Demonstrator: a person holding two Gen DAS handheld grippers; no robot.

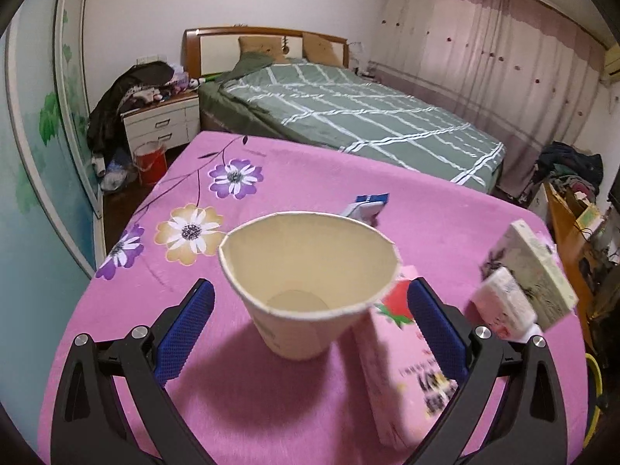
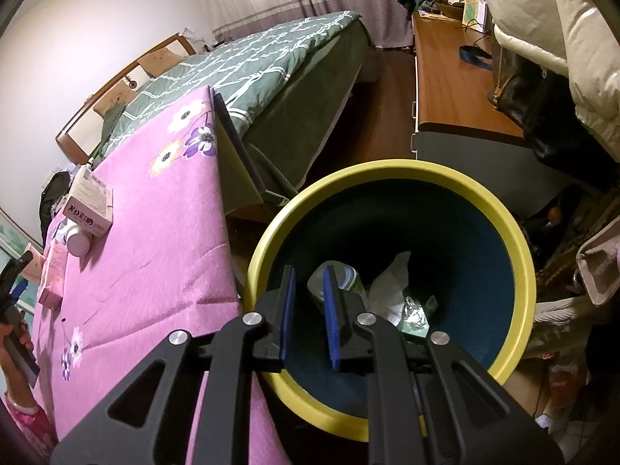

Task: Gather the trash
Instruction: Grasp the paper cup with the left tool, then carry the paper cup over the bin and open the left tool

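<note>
In the left wrist view a beige paper cup [image 1: 308, 283] stands upright on the pink flowered cloth [image 1: 310, 178], between my fingers. My left gripper [image 1: 310, 310] is open, its blue pads on either side of the cup and apart from it. In the right wrist view my right gripper [image 2: 309, 286] hangs over the yellow-rimmed dark bin [image 2: 457, 174] beside the table, fingers a small gap apart and empty. Inside the bin lie a plastic cup [image 2: 348, 277], crumpled white paper [image 2: 391, 283] and a shiny wrapper [image 2: 416, 312].
On the cloth near the cup lie a pink carton [image 1: 403, 368], a blue-white wrapper [image 1: 366, 207], a tilted box [image 1: 538, 271] and a white bottle [image 1: 503, 302]. A green bed [image 1: 348, 116] lies behind the table. A wooden desk [image 2: 453, 77] stands beyond the bin.
</note>
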